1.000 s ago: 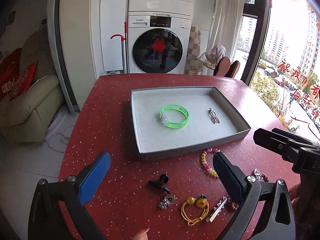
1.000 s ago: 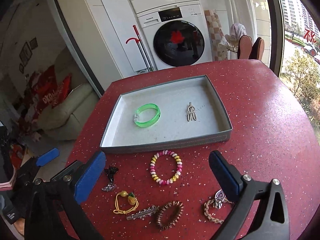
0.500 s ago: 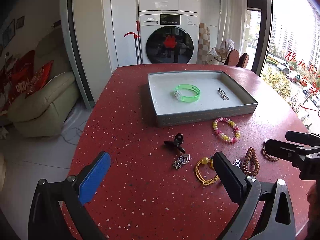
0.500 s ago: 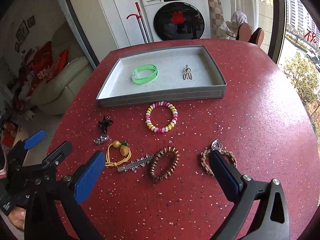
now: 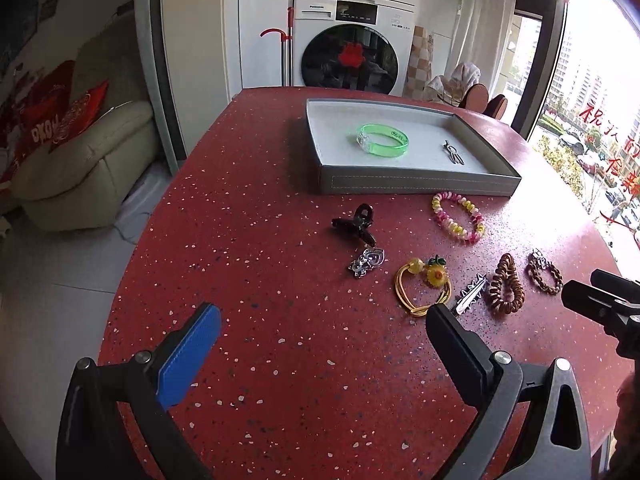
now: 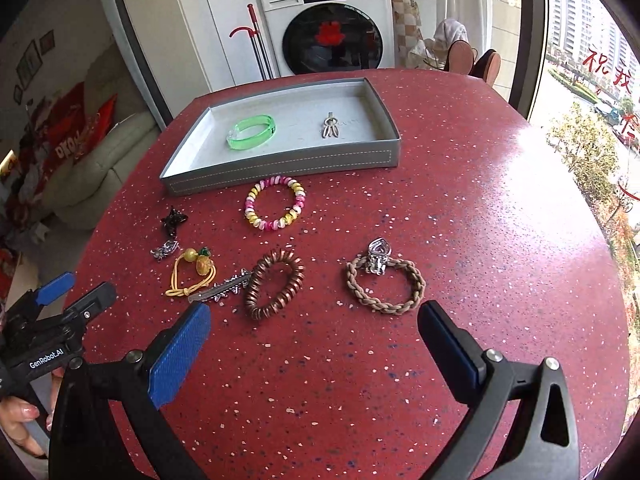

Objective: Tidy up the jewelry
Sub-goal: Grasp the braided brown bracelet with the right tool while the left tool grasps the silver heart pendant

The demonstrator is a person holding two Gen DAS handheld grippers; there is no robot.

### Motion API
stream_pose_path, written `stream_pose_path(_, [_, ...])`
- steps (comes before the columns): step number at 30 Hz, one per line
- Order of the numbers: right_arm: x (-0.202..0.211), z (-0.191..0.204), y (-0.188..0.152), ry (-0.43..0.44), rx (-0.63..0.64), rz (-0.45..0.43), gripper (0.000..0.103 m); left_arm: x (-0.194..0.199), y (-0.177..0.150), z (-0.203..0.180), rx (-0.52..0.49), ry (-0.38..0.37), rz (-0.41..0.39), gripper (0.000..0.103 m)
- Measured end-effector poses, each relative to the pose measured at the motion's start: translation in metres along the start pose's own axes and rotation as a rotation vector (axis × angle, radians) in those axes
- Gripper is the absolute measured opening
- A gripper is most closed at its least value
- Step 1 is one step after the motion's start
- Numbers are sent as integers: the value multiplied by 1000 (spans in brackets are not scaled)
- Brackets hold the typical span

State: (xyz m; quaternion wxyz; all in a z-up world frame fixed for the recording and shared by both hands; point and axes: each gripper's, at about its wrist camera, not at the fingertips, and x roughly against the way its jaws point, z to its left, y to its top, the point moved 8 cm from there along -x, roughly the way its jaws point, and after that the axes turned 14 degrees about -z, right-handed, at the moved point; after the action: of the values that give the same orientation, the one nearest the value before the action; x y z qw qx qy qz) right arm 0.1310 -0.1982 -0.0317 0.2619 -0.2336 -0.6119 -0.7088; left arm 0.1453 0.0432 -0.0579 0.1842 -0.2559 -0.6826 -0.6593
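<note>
A grey tray (image 6: 280, 168) (image 5: 420, 185) on the red table holds a green bangle (image 6: 251, 132) (image 5: 382, 141) and a small silver charm (image 6: 330, 128). In front of it lie a pink and yellow bead bracelet (image 6: 275, 208) (image 5: 458, 217), a black clip (image 6: 173, 221), a silver pendant (image 5: 366, 263), a yellow cord with a pineapple (image 6: 192, 274), a silver hair clip (image 6: 224, 290), a brown coil tie (image 6: 274, 289) and a braided bracelet with a silver charm (image 6: 386, 284). My left gripper (image 5: 320, 344) and right gripper (image 6: 312, 340) are open, empty, held near the table's front.
The red speckled table (image 6: 500, 240) has a curved edge, with floor and a cream sofa (image 5: 80, 168) to the left. A washing machine (image 6: 332, 28) stands behind the table. A window (image 5: 592, 120) is on the right. The left gripper shows in the right wrist view (image 6: 56, 320).
Both grippers have pulled back from the tray toward the table's front, so the loose jewelry now lies ahead of the fingers. Both stayed open. Nothing on the table moved.
</note>
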Motion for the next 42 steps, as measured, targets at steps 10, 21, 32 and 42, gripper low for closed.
stream_pose_path(10, [2, -42, -14, -68, -73, 10, 103, 0, -11, 9, 22, 37, 25, 103])
stream_pose_path(21, [-3, -65, -19, -111, -116, 12, 103, -16, -12, 1, 10, 28, 64, 103])
stream_pose_path(32, [-15, -75, -14, -146, -90, 17, 94, -47, 5, 15, -16, 57, 61, 103])
stream_pose_path(42, [-43, -71, -13, -151, -35, 66, 63, -66, 9, -4, -88, -4, 65, 103])
